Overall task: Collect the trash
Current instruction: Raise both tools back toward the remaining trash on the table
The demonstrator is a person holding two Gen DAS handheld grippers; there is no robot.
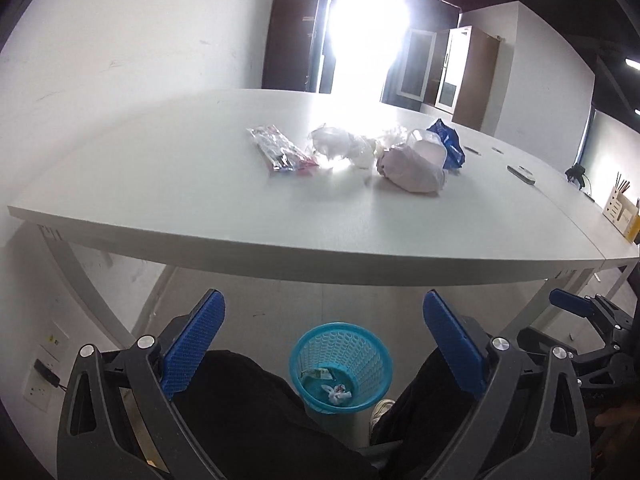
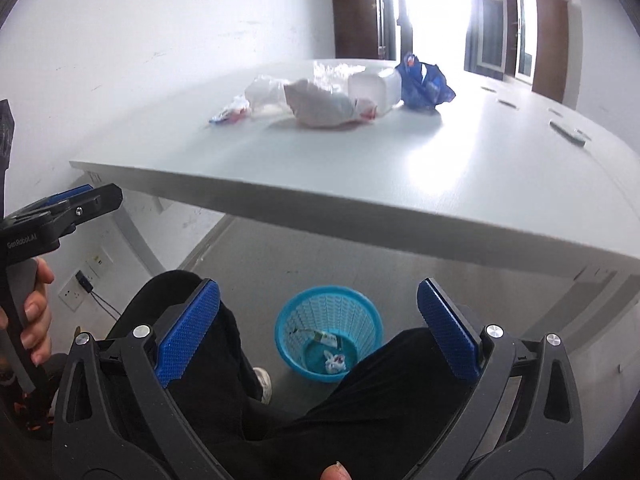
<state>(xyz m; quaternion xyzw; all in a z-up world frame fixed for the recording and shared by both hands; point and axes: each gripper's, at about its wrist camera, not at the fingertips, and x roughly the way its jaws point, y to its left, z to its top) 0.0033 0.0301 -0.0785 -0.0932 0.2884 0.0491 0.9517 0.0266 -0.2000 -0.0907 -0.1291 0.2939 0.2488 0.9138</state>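
Observation:
Trash lies on the white table (image 1: pixel 200 200): a printed wrapper (image 1: pixel 280 154), crumpled clear plastic (image 1: pixel 336 146), a white bag with a foam container (image 1: pixel 416 164) and a blue bag (image 1: pixel 450 142). The same pile shows in the right wrist view: white bag (image 2: pixel 320 104), blue bag (image 2: pixel 422 82). A blue mesh bin (image 1: pixel 342 364) stands on the floor under the table edge with a few scraps inside; it also shows in the right wrist view (image 2: pixel 328 332). My left gripper (image 1: pixel 324 316) is open and empty above the bin. My right gripper (image 2: pixel 318 300) is open and empty too.
The person's black-trousered legs (image 1: pixel 248 400) flank the bin. A remote (image 1: pixel 520 174) and a wooden pen holder (image 1: pixel 620 208) are at the table's right. A white wall with sockets (image 1: pixel 44 364) is to the left. The left gripper's side (image 2: pixel 60 208) shows in the right view.

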